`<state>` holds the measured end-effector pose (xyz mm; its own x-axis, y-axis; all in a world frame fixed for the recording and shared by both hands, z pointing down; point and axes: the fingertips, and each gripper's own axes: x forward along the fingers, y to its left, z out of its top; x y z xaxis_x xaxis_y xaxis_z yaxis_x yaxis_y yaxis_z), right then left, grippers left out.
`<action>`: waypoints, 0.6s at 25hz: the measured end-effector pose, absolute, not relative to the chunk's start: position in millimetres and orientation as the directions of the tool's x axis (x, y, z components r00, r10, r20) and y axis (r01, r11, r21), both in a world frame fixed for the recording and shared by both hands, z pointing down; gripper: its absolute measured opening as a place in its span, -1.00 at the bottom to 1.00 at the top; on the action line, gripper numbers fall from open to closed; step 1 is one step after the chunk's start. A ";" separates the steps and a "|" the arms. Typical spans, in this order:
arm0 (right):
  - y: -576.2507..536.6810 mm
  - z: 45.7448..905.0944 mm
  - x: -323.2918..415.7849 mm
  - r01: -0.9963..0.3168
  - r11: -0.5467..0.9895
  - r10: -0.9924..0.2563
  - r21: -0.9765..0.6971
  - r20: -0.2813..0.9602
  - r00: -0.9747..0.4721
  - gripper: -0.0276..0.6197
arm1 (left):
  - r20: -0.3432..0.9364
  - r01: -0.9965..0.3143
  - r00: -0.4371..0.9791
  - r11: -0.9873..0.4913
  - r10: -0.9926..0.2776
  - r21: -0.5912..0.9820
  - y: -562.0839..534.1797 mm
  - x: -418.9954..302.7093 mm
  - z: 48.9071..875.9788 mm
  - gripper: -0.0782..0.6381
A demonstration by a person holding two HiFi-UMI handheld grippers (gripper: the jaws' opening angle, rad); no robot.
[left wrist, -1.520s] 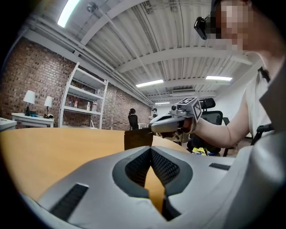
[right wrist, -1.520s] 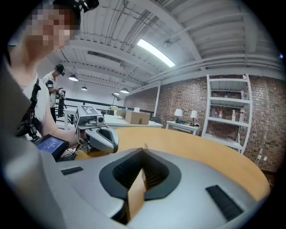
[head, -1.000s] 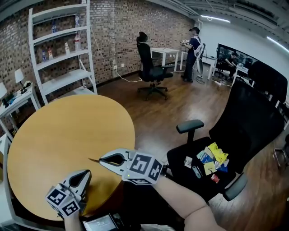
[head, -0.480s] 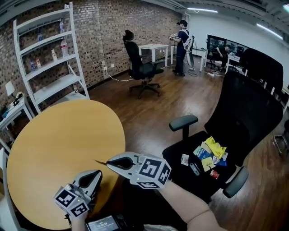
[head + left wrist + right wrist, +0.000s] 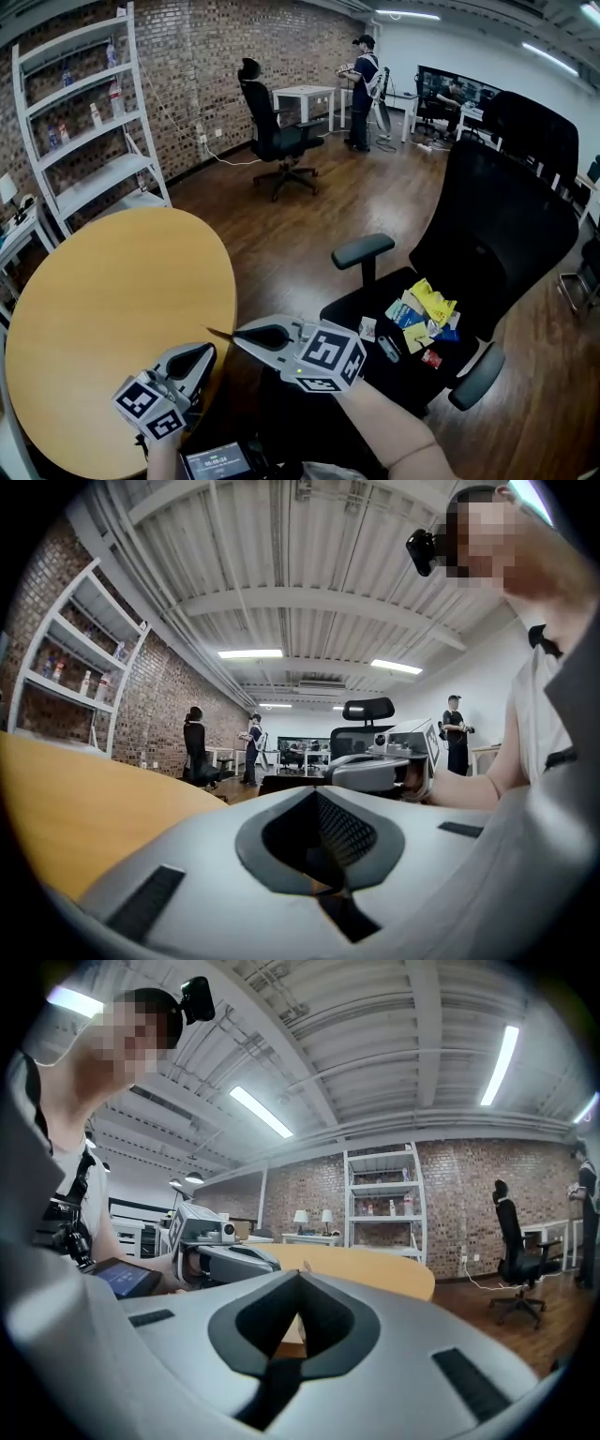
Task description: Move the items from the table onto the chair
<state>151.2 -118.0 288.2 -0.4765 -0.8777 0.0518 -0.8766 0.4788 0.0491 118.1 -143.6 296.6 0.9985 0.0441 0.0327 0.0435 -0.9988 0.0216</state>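
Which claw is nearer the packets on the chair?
Right. The right claw is left of the packets, beside the chair; the left claw is farther left, over the table edge.

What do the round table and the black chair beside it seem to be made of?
The round table looks like wood or wood-look laminate: an even yellow-tan top with a matt finish and no visible grain. The black chair seems to have a fabric or mesh back, dull and without shine; its armrest looks like smooth moulded plastic or foam.
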 end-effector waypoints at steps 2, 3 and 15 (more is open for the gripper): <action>-108.8 288.2 162.1 -0.889 0.456 -0.890 0.054 0.049 -0.453 -0.90 | 0.031 0.066 0.997 -0.998 0.066 0.020 -136.8 129.7 296.4 -0.75; -104.0 288.3 168.3 -0.895 0.442 -0.897 0.057 0.047 -0.439 -0.90 | 0.031 0.078 0.996 -0.997 0.079 0.018 -133.1 135.8 296.1 -0.75; -53.6 290.2 241.6 -0.955 0.294 -0.956 0.029 -0.011 -0.294 -0.90 | 0.063 0.218 0.974 -0.976 0.216 -0.017 -85.4 213.6 298.0 -0.75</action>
